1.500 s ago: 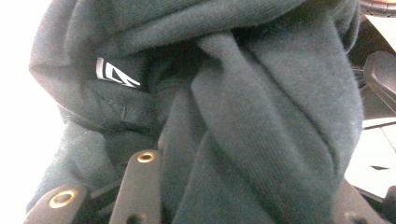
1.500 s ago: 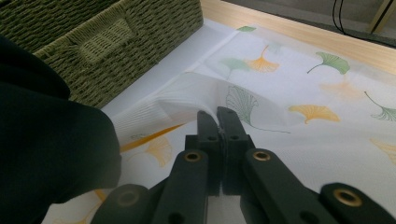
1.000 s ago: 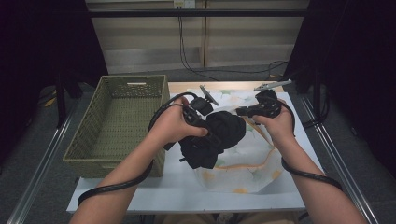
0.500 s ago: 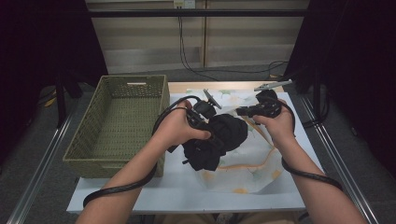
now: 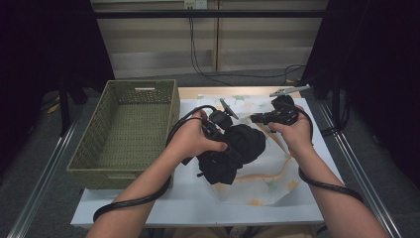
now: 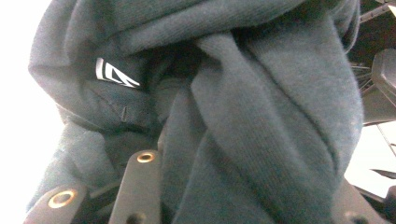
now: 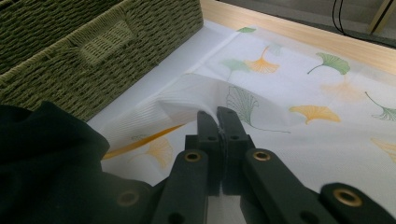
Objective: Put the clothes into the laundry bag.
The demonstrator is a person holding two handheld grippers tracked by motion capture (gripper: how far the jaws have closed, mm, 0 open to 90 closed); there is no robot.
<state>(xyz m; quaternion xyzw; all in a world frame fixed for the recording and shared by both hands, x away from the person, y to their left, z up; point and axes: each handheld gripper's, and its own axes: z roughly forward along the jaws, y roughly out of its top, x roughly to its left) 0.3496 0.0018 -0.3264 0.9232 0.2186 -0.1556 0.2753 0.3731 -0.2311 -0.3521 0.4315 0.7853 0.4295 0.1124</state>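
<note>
A dark teal garment (image 5: 242, 144) hangs bunched above the table's middle. My left gripper (image 5: 223, 159) is shut on it. In the left gripper view the garment (image 6: 261, 116) is wedged between the two jaws of my left gripper (image 6: 243, 196), and a small white label (image 6: 114, 74) shows on it. A white cloth with a leaf print (image 5: 267, 173) lies under it. My right gripper (image 5: 255, 118) points left with its jaws together. In the right gripper view a raised fold of that cloth (image 7: 187, 100) runs up into the tips of my right gripper (image 7: 218, 114).
A green woven basket (image 5: 141, 83) stands on the left of the white table (image 5: 148, 203), with nothing in it; its wall (image 7: 93, 51) is close to the cloth's edge. A cable trails from each gripper around the forearm. Dark floor and rails flank the table.
My left hand has shifted slightly right and away with the garment bundle. My right hand has stayed where it was.
</note>
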